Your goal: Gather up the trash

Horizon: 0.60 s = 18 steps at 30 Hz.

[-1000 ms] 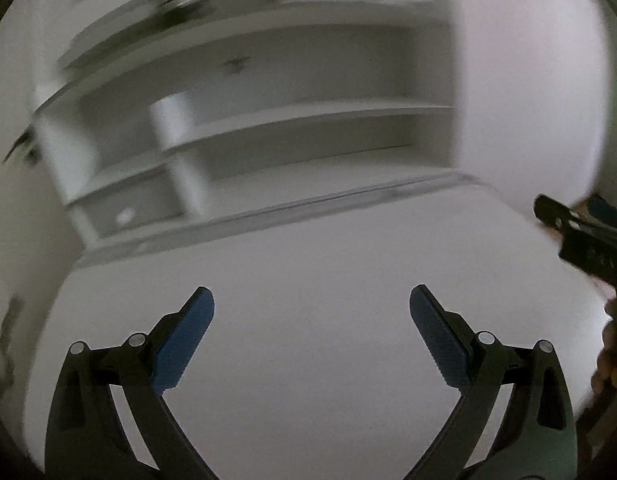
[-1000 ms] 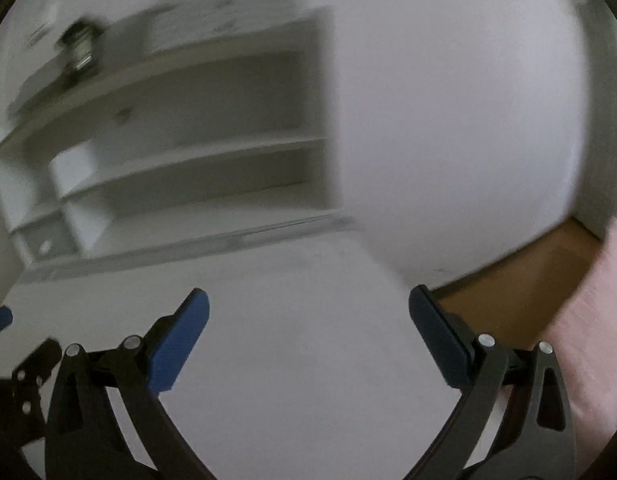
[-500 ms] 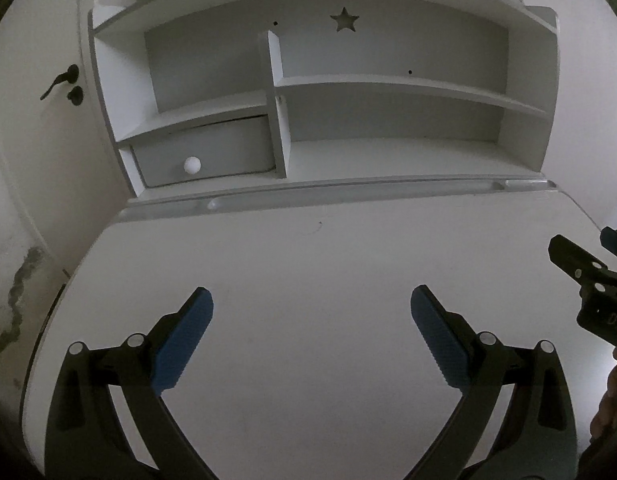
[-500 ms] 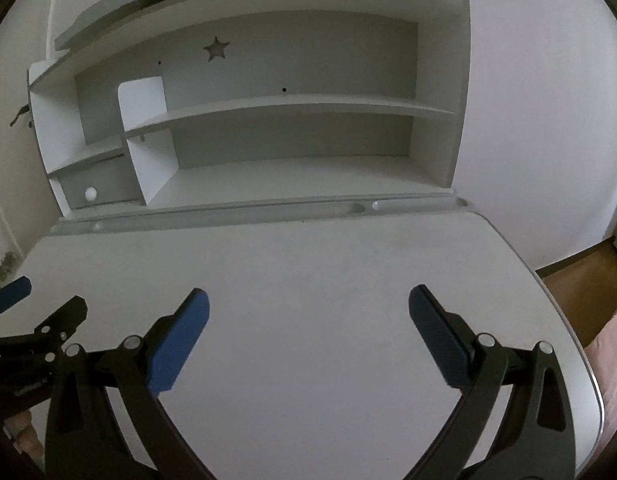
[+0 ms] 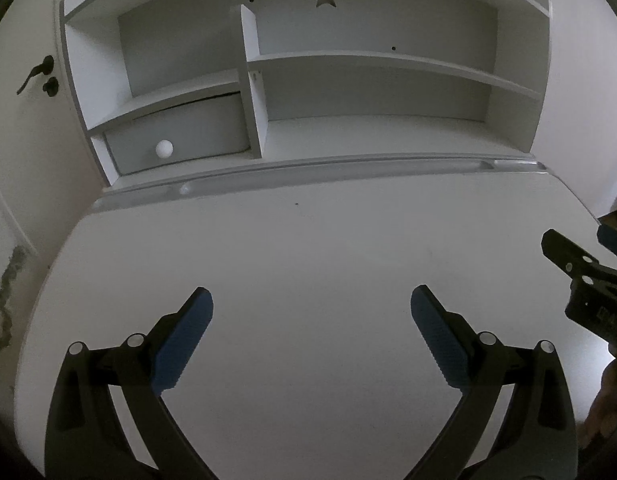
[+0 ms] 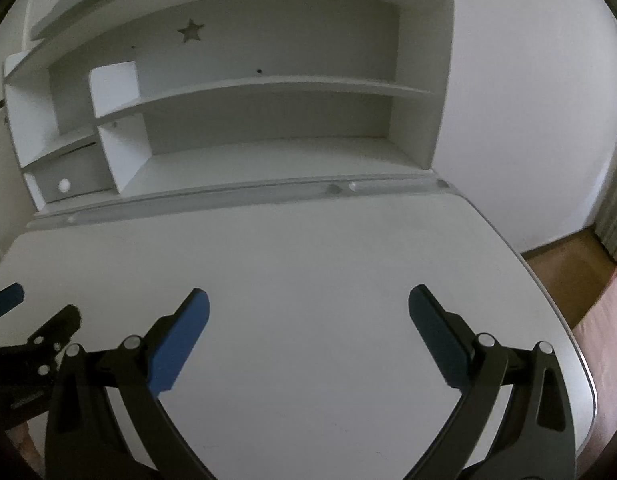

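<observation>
No trash shows in either view. My left gripper (image 5: 311, 300) is open and empty, held above the white desk top (image 5: 308, 248). My right gripper (image 6: 308, 300) is open and empty above the same desk top (image 6: 308, 248). Part of the right gripper shows at the right edge of the left wrist view (image 5: 580, 276). Part of the left gripper shows at the left edge of the right wrist view (image 6: 32, 340).
A white shelf unit (image 5: 372, 60) with a star cut-out stands at the back of the desk. It has a grey drawer with a round white knob (image 5: 164, 148). A door handle (image 5: 36, 72) is on the left. Wooden floor (image 6: 568, 280) lies past the desk's right edge.
Both views have steadied from a blurred, tilted sweep to a level look at the desk and shelf. Both grippers stay open and empty.
</observation>
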### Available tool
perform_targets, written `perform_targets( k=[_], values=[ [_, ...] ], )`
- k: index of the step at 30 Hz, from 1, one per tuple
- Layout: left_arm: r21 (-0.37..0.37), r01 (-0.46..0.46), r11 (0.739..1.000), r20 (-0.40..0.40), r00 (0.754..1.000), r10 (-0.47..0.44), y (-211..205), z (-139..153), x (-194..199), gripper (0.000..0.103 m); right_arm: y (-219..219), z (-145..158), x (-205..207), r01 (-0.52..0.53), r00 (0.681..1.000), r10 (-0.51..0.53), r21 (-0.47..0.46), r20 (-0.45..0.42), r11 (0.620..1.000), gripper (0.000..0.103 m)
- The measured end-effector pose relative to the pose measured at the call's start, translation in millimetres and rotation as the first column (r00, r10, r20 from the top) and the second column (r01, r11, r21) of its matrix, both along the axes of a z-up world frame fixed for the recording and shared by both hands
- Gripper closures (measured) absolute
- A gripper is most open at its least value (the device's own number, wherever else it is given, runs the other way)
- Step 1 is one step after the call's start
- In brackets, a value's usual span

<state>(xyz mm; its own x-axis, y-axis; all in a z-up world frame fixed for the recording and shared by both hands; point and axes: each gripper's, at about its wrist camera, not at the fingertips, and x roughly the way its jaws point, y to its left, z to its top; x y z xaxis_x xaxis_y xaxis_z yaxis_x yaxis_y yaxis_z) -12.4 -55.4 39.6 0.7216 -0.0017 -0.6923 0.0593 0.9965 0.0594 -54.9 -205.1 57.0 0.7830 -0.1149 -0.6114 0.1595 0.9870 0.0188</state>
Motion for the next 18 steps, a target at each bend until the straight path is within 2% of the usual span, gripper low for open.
perform_targets(
  k=[5, 10, 14, 16, 18],
  values=[
    [-0.004, -0.023, 1.000, -0.024, 0.999, 0.023, 2.9, -2.1, 4.4, 0.007, 0.4, 3.9, -7.9, -0.010, 0.999, 0.009, 0.009, 0.045, 1.000, 0.006],
    [-0.018, -0.015, 1.000, -0.019, 1.000, 0.015, 2.6, -1.6, 3.2, 0.007, 7.0, 3.1, -4.2, -0.023, 0.999, 0.024, -0.030, 0.028, 0.999, 0.006],
    [-0.116, -0.007, 0.993, -0.047, 0.999, 0.001, 9.3, -4.8, 2.3, 0.007, 3.5, 1.7, -1.8, -0.015, 1.000, 0.015, -0.020, 0.015, 1.000, 0.006],
    [-0.105, -0.018, 0.994, -0.068, 0.998, 0.011, 8.9, -7.5, 3.8, 0.007, 2.5, 0.6, -0.2, -0.014, 1.000, 0.014, -0.015, 0.005, 1.000, 0.006],
    [-0.035, -0.043, 0.998, -0.069, 0.997, 0.040, 5.2, -8.7, 4.1, 0.007, 2.8, -1.1, 2.0, -0.016, 1.000, 0.016, -0.012, -0.009, 1.000, 0.006]
  ],
)
